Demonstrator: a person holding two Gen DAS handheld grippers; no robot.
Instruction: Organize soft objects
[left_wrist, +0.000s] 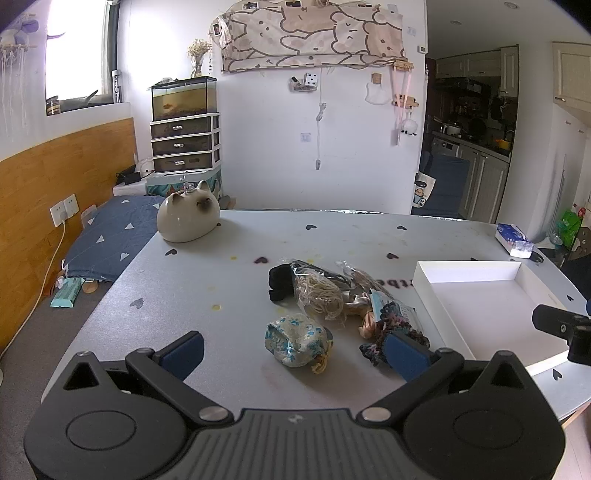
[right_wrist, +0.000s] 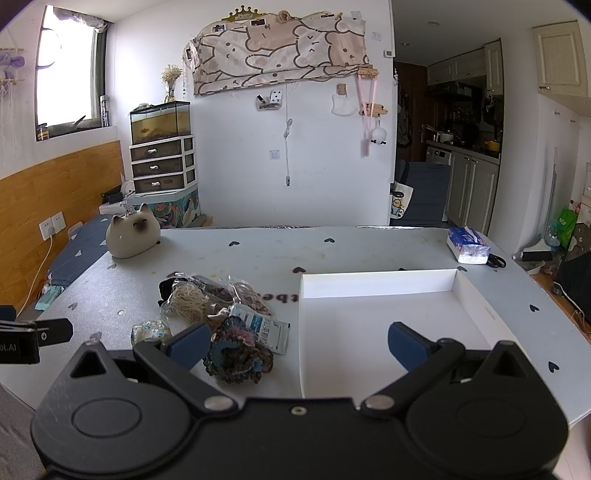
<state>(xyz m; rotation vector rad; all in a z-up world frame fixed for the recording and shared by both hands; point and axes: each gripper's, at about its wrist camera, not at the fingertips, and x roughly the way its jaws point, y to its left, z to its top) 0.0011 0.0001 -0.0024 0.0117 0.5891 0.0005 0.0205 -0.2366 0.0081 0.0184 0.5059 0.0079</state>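
White cardboard, the shallow box (right_wrist: 384, 321) is sitting open near the right edge of the grey table (left_wrist: 229, 280), and everything else is lying left of it. The soft things are bunching just beside its left wall: a crocheted piece (right_wrist: 238, 356) nearest, a floral pouch (left_wrist: 295, 339) further left, a bagged yarn bundle (left_wrist: 319, 295) behind them. The left gripper (left_wrist: 295, 350) is hovering over the pouch with jaws spread wide, gripping nothing. The right gripper (right_wrist: 295, 343) is hanging over the box's left wall, equally wide and empty. Beyond the box, bare tabletop is stretching to the far edge.
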